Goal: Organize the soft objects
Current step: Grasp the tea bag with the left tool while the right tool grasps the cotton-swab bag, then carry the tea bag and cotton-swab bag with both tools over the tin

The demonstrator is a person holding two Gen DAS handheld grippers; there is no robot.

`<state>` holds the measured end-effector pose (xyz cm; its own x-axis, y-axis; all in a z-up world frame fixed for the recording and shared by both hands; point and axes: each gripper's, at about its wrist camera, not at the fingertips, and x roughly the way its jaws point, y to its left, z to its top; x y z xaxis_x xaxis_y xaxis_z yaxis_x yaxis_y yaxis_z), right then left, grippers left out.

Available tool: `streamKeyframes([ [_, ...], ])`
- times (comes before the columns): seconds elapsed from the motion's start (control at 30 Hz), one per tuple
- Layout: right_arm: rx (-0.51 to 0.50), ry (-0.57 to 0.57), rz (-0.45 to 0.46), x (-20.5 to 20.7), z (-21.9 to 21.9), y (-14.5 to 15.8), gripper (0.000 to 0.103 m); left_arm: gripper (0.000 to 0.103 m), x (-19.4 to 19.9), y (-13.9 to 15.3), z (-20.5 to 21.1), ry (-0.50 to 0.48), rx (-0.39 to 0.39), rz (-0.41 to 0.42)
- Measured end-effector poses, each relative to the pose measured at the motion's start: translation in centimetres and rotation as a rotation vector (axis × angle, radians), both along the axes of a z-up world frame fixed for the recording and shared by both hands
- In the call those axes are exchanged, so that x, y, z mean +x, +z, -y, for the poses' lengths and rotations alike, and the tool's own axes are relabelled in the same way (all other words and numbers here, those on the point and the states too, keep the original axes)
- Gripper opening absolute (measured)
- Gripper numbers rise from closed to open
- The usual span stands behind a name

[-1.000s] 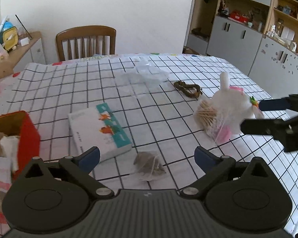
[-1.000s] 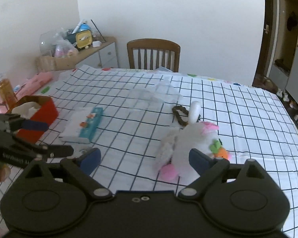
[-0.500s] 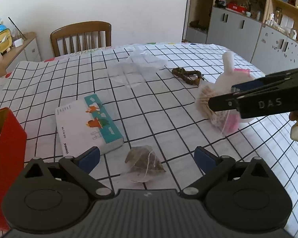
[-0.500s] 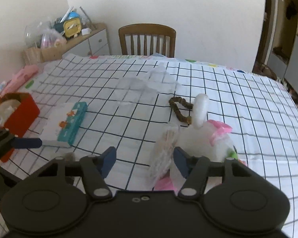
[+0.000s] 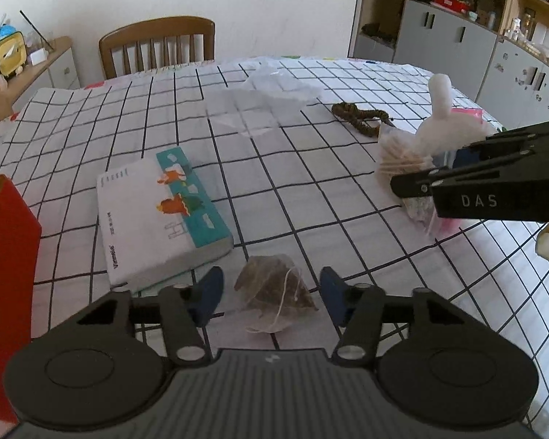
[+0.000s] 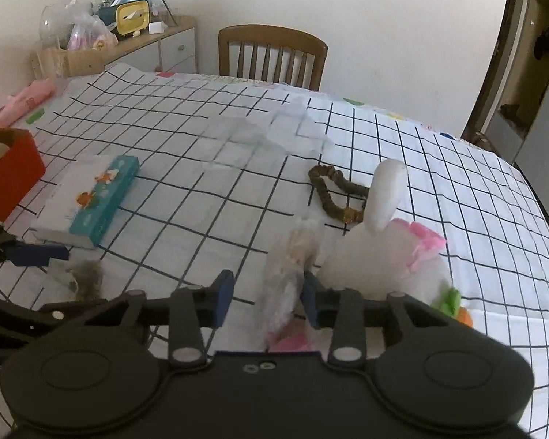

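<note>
The left claw (image 5: 271,297) hangs low over the checked surface (image 5: 311,190) with a pyramid tea bag (image 5: 276,294) lying between its blue pads. Its jaws have just been closing, yet a gap shows on each side of the bag, so they stand apart and nothing is clamped. A white string trails across the tea bag's mesh. Just beside it, to the left in this view, lies a soft tissue pack (image 5: 157,216) with a teal stripe and cartoon animals, and the corner of a red box (image 5: 7,267) sits at the far left.

The right claw (image 6: 267,294) has also just been closing. A clear bag of cotton swabs (image 6: 292,267) stands between its pads; the right-hand pad touches the bag, while the other pad is clear of it (so no full clamp yet). The bag leans against a white plush rabbit (image 6: 376,252) with a pink bow. Just behind the rabbit a brown bead bracelet (image 6: 329,190) lies on the surface, and a crumpled clear plastic bag (image 6: 259,135) lies farther back, toward a wooden chair (image 6: 272,55).
</note>
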<state>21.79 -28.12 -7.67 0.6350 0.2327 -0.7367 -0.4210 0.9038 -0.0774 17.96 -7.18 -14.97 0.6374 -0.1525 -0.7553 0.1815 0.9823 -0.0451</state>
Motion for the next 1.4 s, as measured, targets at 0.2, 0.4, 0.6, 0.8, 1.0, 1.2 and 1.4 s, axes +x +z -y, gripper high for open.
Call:
streamKeyframes([
  [0.2,0.003,-0.03,0.001,0.2,0.2,-0.1,0.02,0.037,0.2,0.0,-0.1,0.019,0.005,-0.009],
  [0.4,0.045,-0.059,-0.02,0.4,0.9,0.2,0.016,0.025,0.4,0.2,-0.5,0.02,-0.009,-0.023],
  [0.6,0.073,-0.058,0.004,-0.6,1.0,1.1,0.013,0.02,0.2,0.8,-1.2,0.031,-0.025,-0.024],
  [0.8,0.139,-0.054,0.011,-2.2,0.9,2.9,0.013,0.019,-0.4,2.1,-2.3,0.053,-0.032,-0.007],
  [1.0,0.18,-0.006,0.041,-4.5,-0.1,5.2,0.013,0.019,-1.5,4.1,-3.8,0.085,-0.043,0.017],
  [1.2,0.223,0.049,0.061,-6.5,-1.7,7.5,0.013,0.019,-3.1,6.7,-5.7,0.111,-0.052,0.055],
  [1.4,0.253,0.115,0.076,-8.1,-3.9,9.2,0.013,0.019,-4.8,8.8,-7.9,0.15,-0.056,0.1],
])
